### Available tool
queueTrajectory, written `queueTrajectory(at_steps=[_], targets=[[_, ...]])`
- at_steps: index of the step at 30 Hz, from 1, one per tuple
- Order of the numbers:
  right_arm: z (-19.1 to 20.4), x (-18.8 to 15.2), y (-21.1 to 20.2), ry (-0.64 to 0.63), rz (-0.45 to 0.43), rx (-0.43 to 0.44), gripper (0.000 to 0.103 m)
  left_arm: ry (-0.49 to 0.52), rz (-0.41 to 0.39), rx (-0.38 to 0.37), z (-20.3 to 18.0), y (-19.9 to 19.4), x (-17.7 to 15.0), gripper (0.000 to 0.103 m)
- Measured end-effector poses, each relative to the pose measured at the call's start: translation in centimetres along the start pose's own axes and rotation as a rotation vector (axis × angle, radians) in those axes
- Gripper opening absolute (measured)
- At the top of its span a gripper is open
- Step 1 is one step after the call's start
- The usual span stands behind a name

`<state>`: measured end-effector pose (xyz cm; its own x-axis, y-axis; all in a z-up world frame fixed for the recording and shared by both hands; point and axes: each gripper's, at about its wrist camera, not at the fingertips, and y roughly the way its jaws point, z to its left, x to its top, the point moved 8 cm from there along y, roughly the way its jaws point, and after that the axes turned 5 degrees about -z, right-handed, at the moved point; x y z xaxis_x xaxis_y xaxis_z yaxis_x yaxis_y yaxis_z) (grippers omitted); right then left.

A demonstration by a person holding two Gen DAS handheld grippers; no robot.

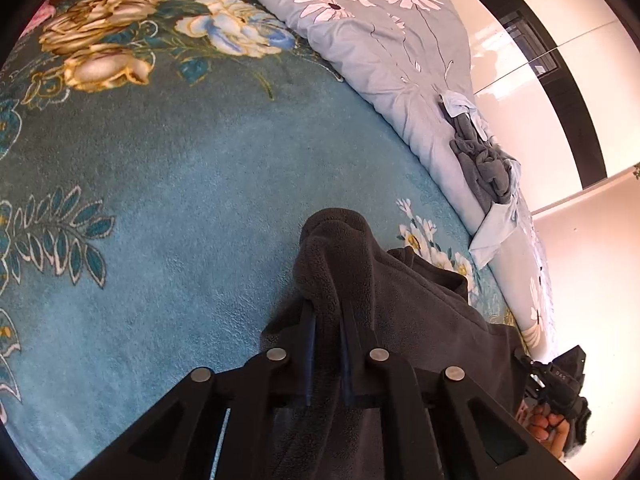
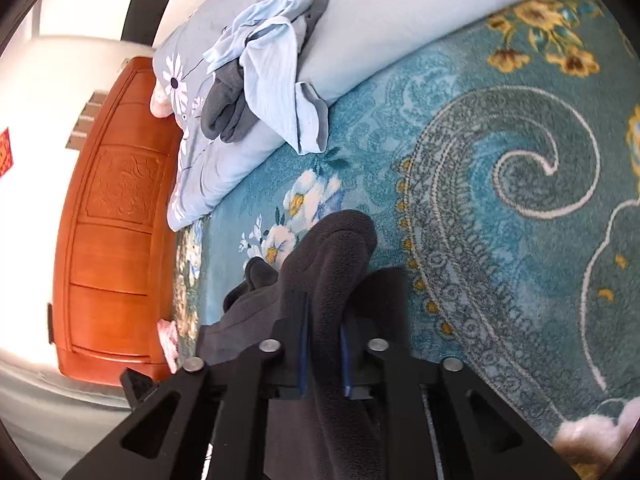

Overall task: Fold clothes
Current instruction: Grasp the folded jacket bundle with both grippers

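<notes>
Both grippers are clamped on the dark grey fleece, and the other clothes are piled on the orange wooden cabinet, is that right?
Not quite. Both the left gripper and the right gripper are shut on the dark grey fleece, but the other clothes are piled on the pale blue flowered quilt, not on the orange wooden cabinet. The right wrist view shows this.

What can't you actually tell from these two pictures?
- Dark fleece garment: its kind and full shape; both views, cut off at the bottom edge behind the left gripper and right gripper.
- Pile of clothes on the quilt: how many pieces; they overlap.
</notes>
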<state>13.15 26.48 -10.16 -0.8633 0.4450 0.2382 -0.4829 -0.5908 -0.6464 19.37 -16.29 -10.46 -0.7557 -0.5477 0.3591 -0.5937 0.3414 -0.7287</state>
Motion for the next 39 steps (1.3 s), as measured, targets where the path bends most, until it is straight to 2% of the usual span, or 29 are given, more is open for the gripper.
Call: queueTrajectory(at_steps=[4, 8, 11, 12, 14, 17, 19, 23, 29, 32, 34, 36, 38, 39], targets=[[1.8, 1.1, -1.6, -0.050, -0.047, 0.043, 0.009, 0.004, -0.074, -0.057, -0.9, -1.8, 1.2, 0.009], [5.4, 2.2, -3.5, -0.112, -0.083, 0.171, 0.008, 0.048, -0.172, -0.155, -3.7, -4.6, 3.5, 0.009], [6.9, 3.6, -4.8, -0.149, -0.160, 0.201, 0.008, 0.101, -0.239, -0.126, -4.4, -5.6, 5.0, 0.009], [7.4, 4.0, -5.2, -0.160, -0.187, 0.210, 0.008, 0.099, -0.222, -0.092, -3.6, -4.8, 5.1, 0.009], [6.3, 4.6, -4.3, -0.136, -0.187, 0.170, 0.008, 0.093, -0.184, -0.022, -1.9, -2.9, 5.2, 0.009], [2.3, 4.1, -0.7, -0.070, -0.101, 0.048, 0.008, 0.047, -0.046, 0.070, 1.9, 1.4, 3.0, 0.009], [-0.1, 3.1, 1.1, -0.021, -0.050, -0.008, 0.008, 0.037, 0.006, 0.099, 3.3, 3.0, 1.6, 0.010], [-2.7, 2.2, 2.0, 0.062, -0.032, -0.020, 0.008, 0.002, 0.018, 0.071, 3.5, 3.2, 1.2, 0.010], [-1.9, 2.2, 1.2, 0.008, -0.015, -0.029, 0.011, -0.065, 0.030, 0.010, 3.0, 1.1, 0.8, 0.016], [-2.0, 1.8, 0.0, -0.015, -0.031, -0.060, 0.013, -0.091, 0.020, 0.007, 3.5, -0.8, -0.3, 0.034], [-2.4, 1.1, -1.1, -0.020, -0.036, -0.075, 0.017, -0.109, 0.014, -0.001, 3.9, -2.0, -1.6, 0.061], [-3.1, 0.1, -2.3, -0.013, -0.038, -0.076, 0.032, -0.129, -0.005, -0.004, 4.5, -3.3, -3.1, 0.074], [-3.9, -1.3, -3.7, 0.012, -0.048, -0.050, 0.064, -0.171, -0.032, -0.023, 5.0, -4.3, -4.5, 0.085], [-4.3, -2.0, -4.4, 0.025, -0.053, -0.034, 0.071, -0.205, -0.035, -0.041, 5.1, -4.6, -5.2, 0.090]])
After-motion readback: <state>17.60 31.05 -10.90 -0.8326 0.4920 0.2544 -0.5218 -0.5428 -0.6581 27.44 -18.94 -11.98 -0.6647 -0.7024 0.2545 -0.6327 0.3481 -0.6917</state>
